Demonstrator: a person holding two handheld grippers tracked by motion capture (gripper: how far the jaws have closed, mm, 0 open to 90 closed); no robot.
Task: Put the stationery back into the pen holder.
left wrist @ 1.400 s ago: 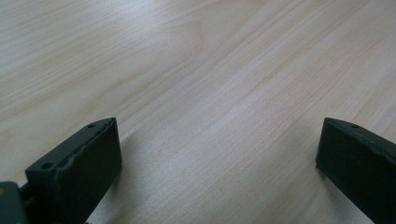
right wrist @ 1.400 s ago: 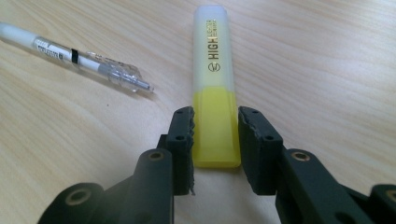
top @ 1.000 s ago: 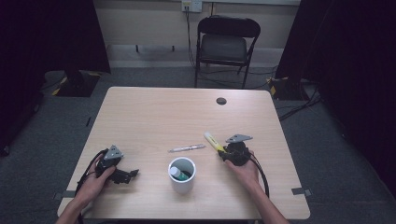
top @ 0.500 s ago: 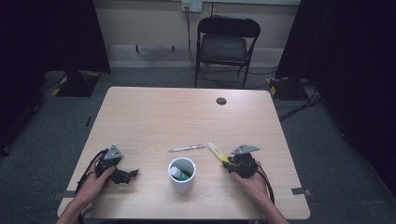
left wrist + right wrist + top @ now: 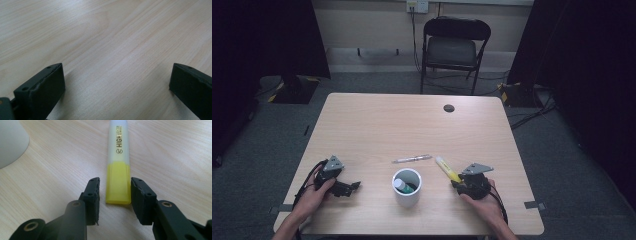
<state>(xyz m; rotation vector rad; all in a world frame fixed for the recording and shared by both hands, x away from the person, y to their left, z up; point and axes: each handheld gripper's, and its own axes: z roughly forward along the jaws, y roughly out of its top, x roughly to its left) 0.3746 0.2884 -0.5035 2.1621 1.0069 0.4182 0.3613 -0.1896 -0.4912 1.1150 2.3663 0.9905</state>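
While the left gripper (image 5: 354, 186) rests spread and empty, the right gripper (image 5: 115, 191) has just loosened; its fingers (image 5: 93, 192) flank, without pressing, a yellow highlighter (image 5: 119, 162) with translucent cap, lying flat near the surface's (image 5: 377, 125) front edge, right of the white cup (image 5: 407, 188).

On my right gripper view I can read one print: "HIGH" in dark capitals, with a small round logo just before it, running lengthwise along the pale barrel of the highlighter (image 5: 118, 167). A line of smaller letters sits beside it, too fine for me to make out. I can read nothing else on any feed.
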